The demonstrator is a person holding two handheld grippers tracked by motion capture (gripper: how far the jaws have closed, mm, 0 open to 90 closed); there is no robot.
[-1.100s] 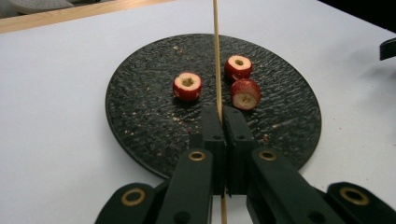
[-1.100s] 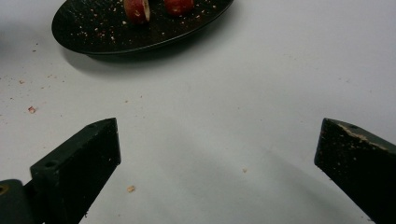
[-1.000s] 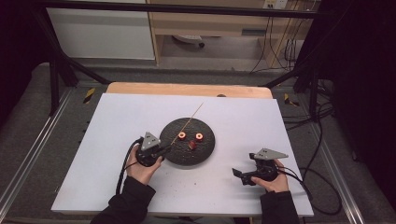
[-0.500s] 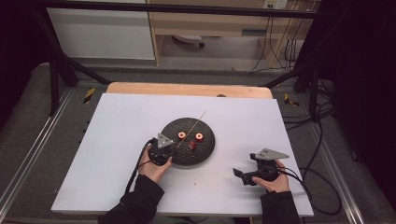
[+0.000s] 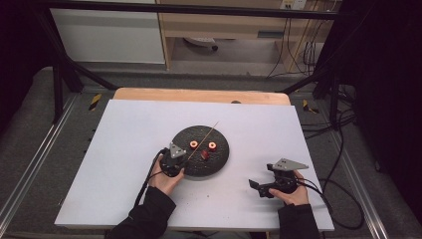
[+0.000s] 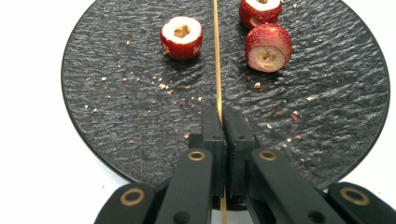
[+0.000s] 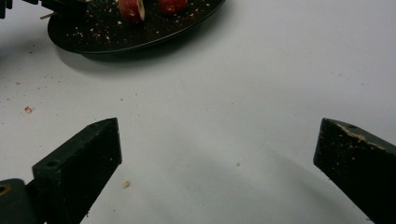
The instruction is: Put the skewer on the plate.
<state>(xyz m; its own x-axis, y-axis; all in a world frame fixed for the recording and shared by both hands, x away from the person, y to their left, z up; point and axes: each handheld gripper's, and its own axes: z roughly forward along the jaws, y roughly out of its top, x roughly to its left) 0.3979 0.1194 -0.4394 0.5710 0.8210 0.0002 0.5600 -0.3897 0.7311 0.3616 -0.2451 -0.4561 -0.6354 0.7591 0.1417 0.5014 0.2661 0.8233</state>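
Left gripper (image 6: 219, 122) clenched on near end of skewer (image 6: 216, 56), over plate (image 5: 219, 162) at its 8 o'clock rim. Skewer long axis toward 1 o'clock across plate in high view; fruit pieces (image 6: 181, 37) at either side of shaft. Right gripper (image 7: 217, 149) released, well apart at 4 o'clock of plate.

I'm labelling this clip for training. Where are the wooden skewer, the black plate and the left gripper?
wooden skewer (image 6: 216, 56), left gripper view, on the mid shaft above the jaws.
black plate (image 6: 116, 121), left gripper view, on bare dark surface left of the jaws.
left gripper (image 6: 222, 122), left gripper view, at the fingertips shut on the skewer.
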